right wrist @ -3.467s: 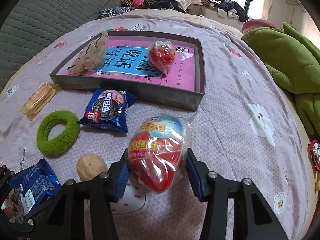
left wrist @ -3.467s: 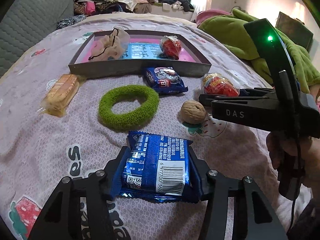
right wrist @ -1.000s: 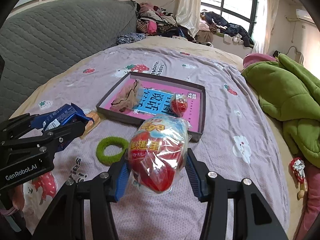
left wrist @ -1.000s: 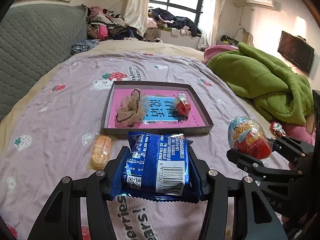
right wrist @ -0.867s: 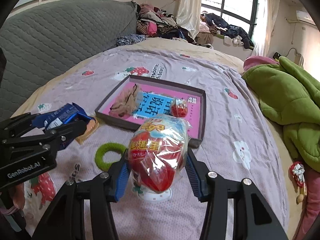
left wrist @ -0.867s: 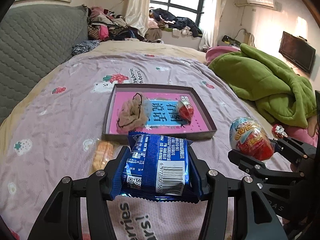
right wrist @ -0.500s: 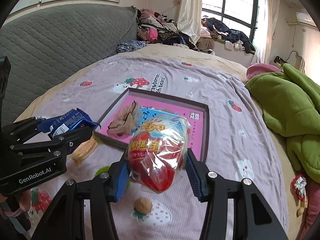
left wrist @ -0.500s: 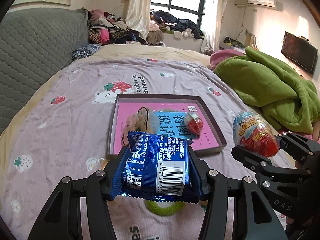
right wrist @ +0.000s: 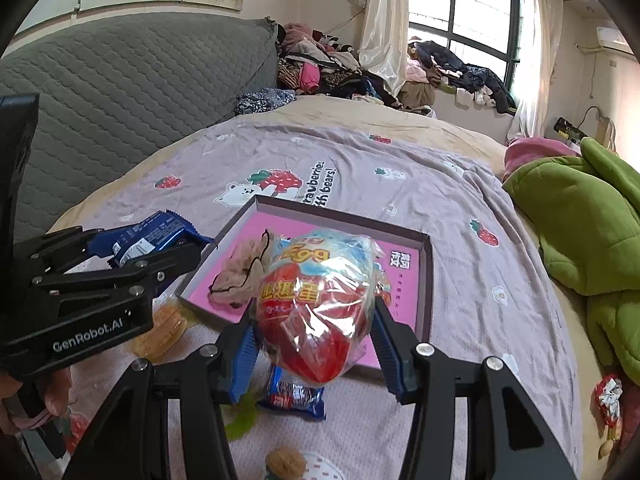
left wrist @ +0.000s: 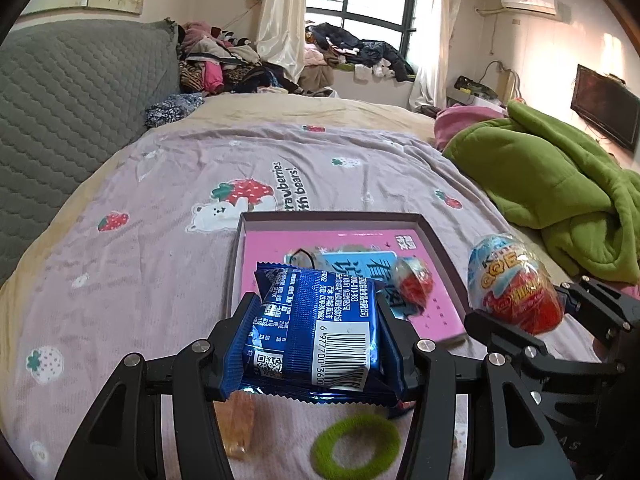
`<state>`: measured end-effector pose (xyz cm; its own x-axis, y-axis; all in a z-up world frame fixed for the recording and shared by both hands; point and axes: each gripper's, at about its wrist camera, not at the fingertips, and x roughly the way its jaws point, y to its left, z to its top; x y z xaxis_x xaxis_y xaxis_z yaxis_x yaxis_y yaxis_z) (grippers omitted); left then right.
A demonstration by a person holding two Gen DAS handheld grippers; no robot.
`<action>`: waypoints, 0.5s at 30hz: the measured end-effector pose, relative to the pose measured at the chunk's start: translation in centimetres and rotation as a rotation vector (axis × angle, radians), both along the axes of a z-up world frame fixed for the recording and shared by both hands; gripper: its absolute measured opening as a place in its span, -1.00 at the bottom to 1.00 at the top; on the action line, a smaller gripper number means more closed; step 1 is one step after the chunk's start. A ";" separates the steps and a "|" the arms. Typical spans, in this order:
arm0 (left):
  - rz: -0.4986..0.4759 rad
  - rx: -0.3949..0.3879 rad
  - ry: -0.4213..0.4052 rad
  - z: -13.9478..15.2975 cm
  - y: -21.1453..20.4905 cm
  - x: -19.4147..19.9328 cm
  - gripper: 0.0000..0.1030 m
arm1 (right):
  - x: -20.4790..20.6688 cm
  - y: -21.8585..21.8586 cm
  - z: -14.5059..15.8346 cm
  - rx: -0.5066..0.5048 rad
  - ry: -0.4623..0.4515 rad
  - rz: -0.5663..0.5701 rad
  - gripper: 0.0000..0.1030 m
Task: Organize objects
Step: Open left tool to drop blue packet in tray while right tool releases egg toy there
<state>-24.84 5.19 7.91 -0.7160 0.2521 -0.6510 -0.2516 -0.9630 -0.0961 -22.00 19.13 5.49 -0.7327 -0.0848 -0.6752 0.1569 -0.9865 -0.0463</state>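
Tray [left wrist: 436,236] with beige cloth [right wrist: 240,272] and small wrapped egg [left wrist: 412,284] inside

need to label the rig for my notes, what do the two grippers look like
Both are matte black, angular frames with silver screws. The left gripper and right gripper have ribbed blue pads. White lettering reads GenRobot.AI on the left one's side; the right's is only partly legible.

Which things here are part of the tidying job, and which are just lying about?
Job:
- blue snack packet, in the left gripper
- wrapped toy egg, in the right gripper
- pink tray
- green ring, walnut, small biscuit packet

Lying about:
- green blanket
- clothes pile
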 end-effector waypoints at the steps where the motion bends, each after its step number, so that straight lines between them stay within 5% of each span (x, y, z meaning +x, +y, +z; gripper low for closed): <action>1: -0.003 -0.004 0.000 0.0 0.1 -0.3 0.10 | -0.3 0.0 -0.2 -0.002 -0.001 0.001 0.01; 15: 0.013 -0.029 -0.028 -4.5 0.1 -5.3 0.10 | -4.3 -0.6 -4.4 0.014 -0.031 0.008 0.01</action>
